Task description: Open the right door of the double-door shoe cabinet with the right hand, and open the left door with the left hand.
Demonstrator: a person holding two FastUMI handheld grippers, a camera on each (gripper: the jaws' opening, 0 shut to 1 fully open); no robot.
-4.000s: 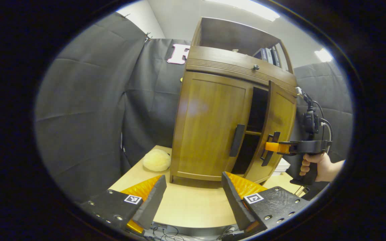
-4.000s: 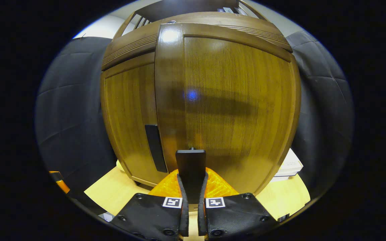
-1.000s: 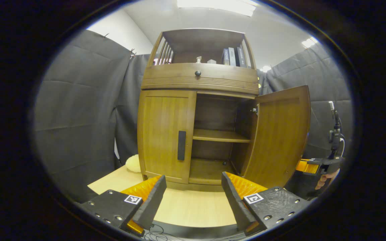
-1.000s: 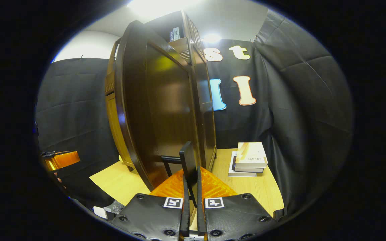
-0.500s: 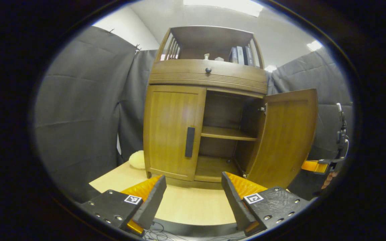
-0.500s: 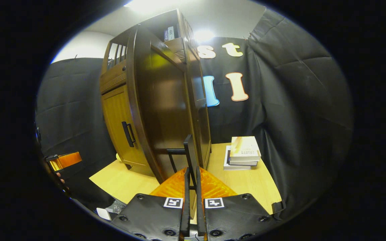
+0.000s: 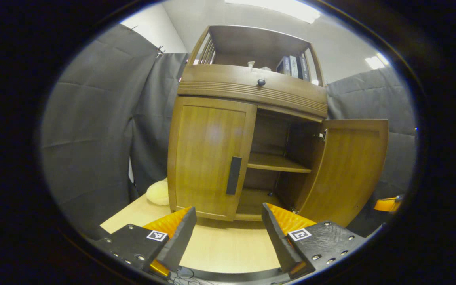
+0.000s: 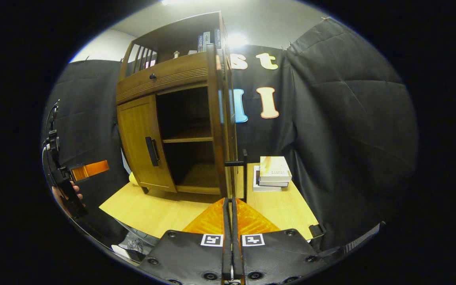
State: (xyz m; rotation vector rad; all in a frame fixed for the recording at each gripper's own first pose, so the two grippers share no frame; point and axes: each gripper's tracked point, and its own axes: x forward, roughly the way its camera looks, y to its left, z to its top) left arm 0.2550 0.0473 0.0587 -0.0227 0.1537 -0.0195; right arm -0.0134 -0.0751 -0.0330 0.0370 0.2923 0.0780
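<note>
The wooden shoe cabinet (image 7: 251,91) stands on a light table (image 7: 228,245). Its left door (image 7: 208,158) is closed, with a dark vertical handle (image 7: 234,175). The right door (image 7: 350,170) stands swung wide, baring the inner shelf (image 7: 277,162). My left gripper (image 7: 228,213) hangs open in front of the left door, well short of its handle. In the right gripper view the right door (image 8: 217,118) shows edge-on. Its handle (image 8: 245,174) stands just beyond the shut right gripper (image 8: 228,200), slightly right of the tips. Nothing shows between those fingers.
A stack of books (image 8: 272,173) lies on the table right of the cabinet. A pale fluffy ball (image 7: 157,194) sits at the cabinet's left foot. More books (image 7: 293,65) stand on the top shelf. A hand (image 8: 67,194) holds the left gripper (image 8: 89,169).
The right door swung from barely ajar to wide open. The handle sat between the right fingers half a second ago; now it stands clear ahead. The left gripper stayed open.
</note>
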